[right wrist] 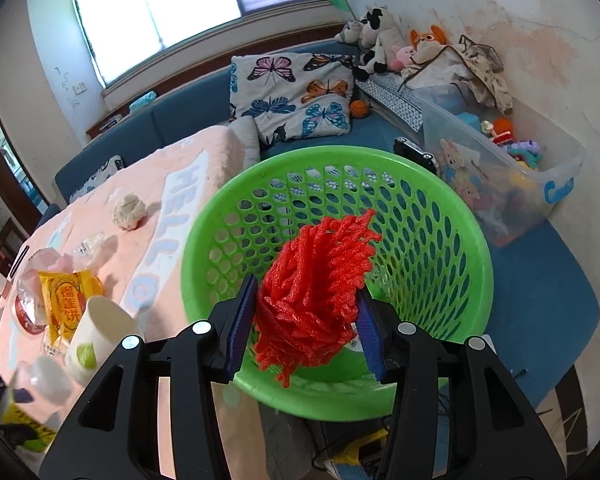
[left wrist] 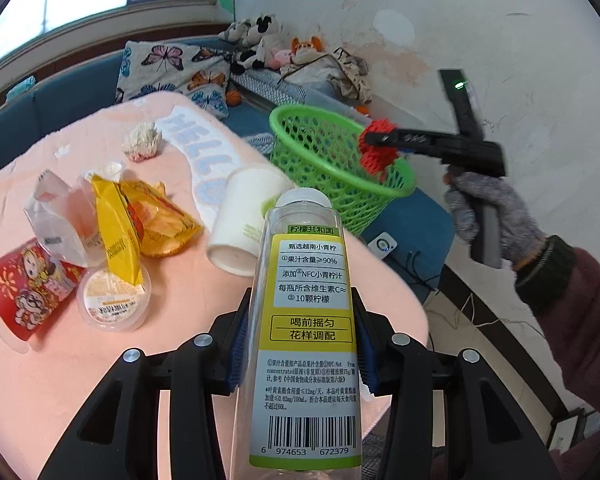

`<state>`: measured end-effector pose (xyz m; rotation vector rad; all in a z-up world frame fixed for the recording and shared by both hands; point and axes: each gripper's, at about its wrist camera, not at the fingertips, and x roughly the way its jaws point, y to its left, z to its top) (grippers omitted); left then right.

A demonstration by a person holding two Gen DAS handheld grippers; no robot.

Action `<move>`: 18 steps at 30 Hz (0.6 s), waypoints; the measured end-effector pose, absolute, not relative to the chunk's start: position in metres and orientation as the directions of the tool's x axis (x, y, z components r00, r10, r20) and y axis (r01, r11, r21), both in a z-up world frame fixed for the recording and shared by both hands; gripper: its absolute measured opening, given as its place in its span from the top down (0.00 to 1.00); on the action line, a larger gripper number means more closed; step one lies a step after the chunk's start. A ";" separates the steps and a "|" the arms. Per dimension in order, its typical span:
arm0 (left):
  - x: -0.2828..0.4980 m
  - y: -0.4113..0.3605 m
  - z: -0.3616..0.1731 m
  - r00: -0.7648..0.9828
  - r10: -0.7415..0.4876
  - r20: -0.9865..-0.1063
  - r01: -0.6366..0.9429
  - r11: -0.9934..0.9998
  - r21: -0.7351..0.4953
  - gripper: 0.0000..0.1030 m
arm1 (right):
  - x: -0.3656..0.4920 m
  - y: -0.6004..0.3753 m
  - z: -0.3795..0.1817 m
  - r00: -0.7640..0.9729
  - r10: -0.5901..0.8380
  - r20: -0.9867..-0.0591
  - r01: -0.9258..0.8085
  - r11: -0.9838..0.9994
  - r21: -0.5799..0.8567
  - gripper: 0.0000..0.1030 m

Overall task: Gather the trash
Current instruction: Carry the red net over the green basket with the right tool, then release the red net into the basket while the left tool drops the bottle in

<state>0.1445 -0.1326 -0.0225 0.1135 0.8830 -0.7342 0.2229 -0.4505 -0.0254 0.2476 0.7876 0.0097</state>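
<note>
My left gripper (left wrist: 300, 344) is shut on a clear plastic bottle (left wrist: 306, 320) with a yellow-green label and white cap, held above the pink table edge. My right gripper (right wrist: 306, 316) is shut on a red foam fruit net (right wrist: 312, 296) and holds it over the open mouth of the green mesh basket (right wrist: 452, 216). In the left wrist view the right gripper (left wrist: 380, 144) with the red net (left wrist: 376, 148) hovers at the rim of the basket (left wrist: 312, 148), which stands beyond the table's right edge.
On the pink cloth (left wrist: 60, 380) lie a white paper cup (left wrist: 248, 216), yellow snack wrappers (left wrist: 140, 224), a red cup (left wrist: 24, 288), a round lidded tub (left wrist: 114, 296), a clear bag (left wrist: 56, 212) and a crumpled tissue (left wrist: 142, 142). A blue sofa (right wrist: 172, 120) and clear toy bin (right wrist: 496, 168) stand behind.
</note>
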 end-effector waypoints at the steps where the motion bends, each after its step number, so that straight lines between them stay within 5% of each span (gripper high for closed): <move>1: 0.143 -0.132 -0.018 0.415 -0.544 -0.729 0.631 0.750 -0.201 0.58 | 0.225 -0.451 -0.026 0.706 0.092 -0.702 0.090 0.972 0.218 0.51; 13: 0.147 -0.145 0.023 0.447 -0.600 -0.664 0.657 0.724 -0.212 0.58 | 0.227 -0.464 -0.029 0.714 0.077 -0.696 0.120 0.966 0.229 0.30; 18: 0.164 -0.164 0.033 0.452 -0.615 -0.646 0.670 0.712 -0.209 0.58 | 0.221 -0.468 -0.024 0.724 0.073 -0.686 0.121 0.965 0.231 0.30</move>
